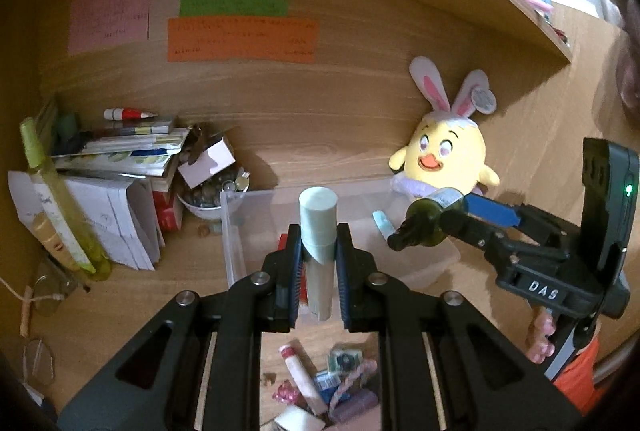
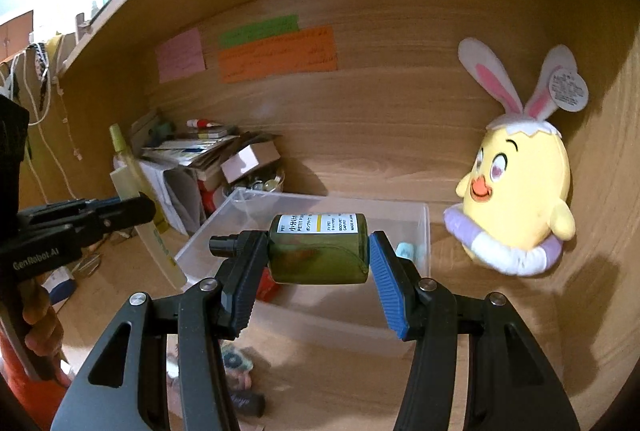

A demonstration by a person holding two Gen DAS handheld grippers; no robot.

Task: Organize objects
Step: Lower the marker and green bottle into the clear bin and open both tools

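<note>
Left hand-held gripper (image 1: 319,263) closest to lens, black arms with ribbed pads, pinched narrow on pale green matte cylindrical tube (image 1: 318,227), tube upright, cap end sticking up toward 12 o'clock above the fingers. Clear plastic rectangular bin (image 1: 232,231) sits on the wood-grain desk (image 1: 120,311) just behind the tube. Right hand-held gripper (image 2: 318,251) holds dark olive translucent round bottle (image 2: 320,251) sideways, black nozzle at 9 o'clock, flat base against the blue ribbed pad at 3 o'clock; white printed label faces up. Bottle hangs over the bin. Yellow plush chick with rabbit ears (image 2: 520,199) leans on the back panel at 2 o'clock, soft fabric, paper tag on the ear. Left view alone shows small packets and a pink-capped tube (image 1: 304,379) at 6 o'clock under the gripper, plus messy paper stack (image 1: 116,187) at 9 o'clock. Right view alone shows the bottle label print and a pale blue item (image 2: 406,251) inside the bin.
</note>
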